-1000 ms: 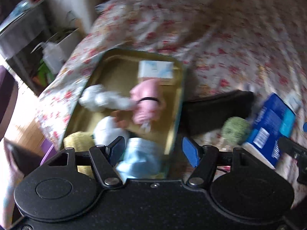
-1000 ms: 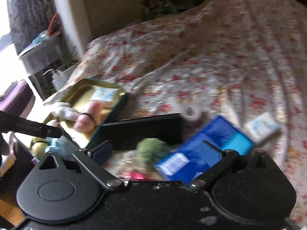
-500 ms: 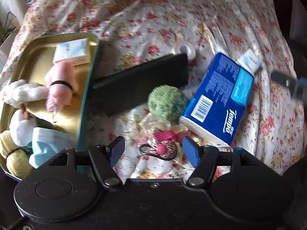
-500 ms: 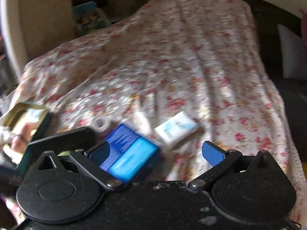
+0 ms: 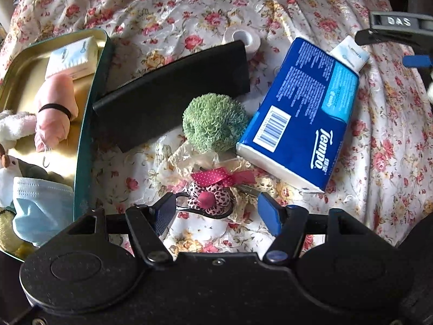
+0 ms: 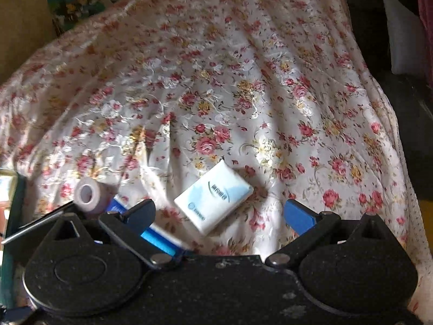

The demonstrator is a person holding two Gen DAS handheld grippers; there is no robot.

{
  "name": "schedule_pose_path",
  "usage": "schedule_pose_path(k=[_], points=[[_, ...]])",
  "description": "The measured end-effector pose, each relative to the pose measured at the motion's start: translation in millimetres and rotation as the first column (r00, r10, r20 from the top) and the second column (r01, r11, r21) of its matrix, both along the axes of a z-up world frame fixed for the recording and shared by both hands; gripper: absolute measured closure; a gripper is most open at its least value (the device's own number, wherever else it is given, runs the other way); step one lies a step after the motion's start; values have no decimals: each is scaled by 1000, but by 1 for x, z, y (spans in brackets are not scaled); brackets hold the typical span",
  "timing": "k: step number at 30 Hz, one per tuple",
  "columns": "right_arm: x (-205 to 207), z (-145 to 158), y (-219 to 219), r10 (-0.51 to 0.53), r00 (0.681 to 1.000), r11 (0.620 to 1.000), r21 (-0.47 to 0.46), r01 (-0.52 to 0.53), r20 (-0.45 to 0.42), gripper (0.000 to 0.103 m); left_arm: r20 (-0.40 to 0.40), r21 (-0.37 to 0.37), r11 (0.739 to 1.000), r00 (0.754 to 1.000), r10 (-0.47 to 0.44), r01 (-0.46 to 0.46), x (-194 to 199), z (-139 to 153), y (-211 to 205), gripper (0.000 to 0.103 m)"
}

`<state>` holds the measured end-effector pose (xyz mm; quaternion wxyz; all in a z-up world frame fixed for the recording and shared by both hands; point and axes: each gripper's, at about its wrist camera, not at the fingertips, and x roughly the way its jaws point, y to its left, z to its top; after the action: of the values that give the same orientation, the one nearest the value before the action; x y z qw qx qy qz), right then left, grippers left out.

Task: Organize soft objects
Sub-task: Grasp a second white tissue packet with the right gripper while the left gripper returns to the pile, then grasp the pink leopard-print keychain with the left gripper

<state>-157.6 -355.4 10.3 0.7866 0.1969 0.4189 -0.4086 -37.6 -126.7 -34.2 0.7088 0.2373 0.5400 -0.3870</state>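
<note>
I read "Tempo" on the blue tissue pack [image 5: 300, 119]; "DAS" on the right gripper [image 6: 219, 214] arm above it. Left gripper [image 5: 213, 211]: jaws partly open, empty, straddling the leopard-print hair tie [image 5: 209, 199] just below the pack's lower left corner. Green scrunchie [image 5: 213, 123] touches the pack's left edge. Only the left view shows the tin [image 5: 89, 124] holding masks. Right view: jaws wide, empty, small white tissue packet [image 6: 213, 200] between them.

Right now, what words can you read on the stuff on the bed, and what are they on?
"Tempo": on the blue tissue pack.
"DAS": on the right gripper.
Barcode digits and fine print on the blue tissue pack: too small to read.
Blue logo on the small white tissue packet: too blurred to read.
</note>
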Motion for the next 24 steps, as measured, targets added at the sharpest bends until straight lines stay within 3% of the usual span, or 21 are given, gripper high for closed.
schedule_pose_path(k=[12, 20, 21, 23, 24], points=[[36, -46, -24, 65, 984, 998, 19, -63, -166, 2, -40, 37, 999, 999, -21, 22, -3, -14, -1, 40], [41, -58, -36, 67, 986, 998, 29, -64, -151, 2, -60, 26, 1000, 998, 12, -11, 6, -14, -4, 40], [41, -58, -36, 69, 987, 997, 26, -66, -147, 3, -61, 25, 1000, 998, 16, -15, 7, -14, -5, 40], [42, -61, -38, 78, 987, 996, 41, -73, -138, 19, -64, 24, 999, 998, 25, -23, 8, -14, -5, 40], [42, -63, -40, 91, 987, 994, 65, -83, -132, 19, -62, 23, 999, 998, 29, -28, 9, -15, -6, 40]])
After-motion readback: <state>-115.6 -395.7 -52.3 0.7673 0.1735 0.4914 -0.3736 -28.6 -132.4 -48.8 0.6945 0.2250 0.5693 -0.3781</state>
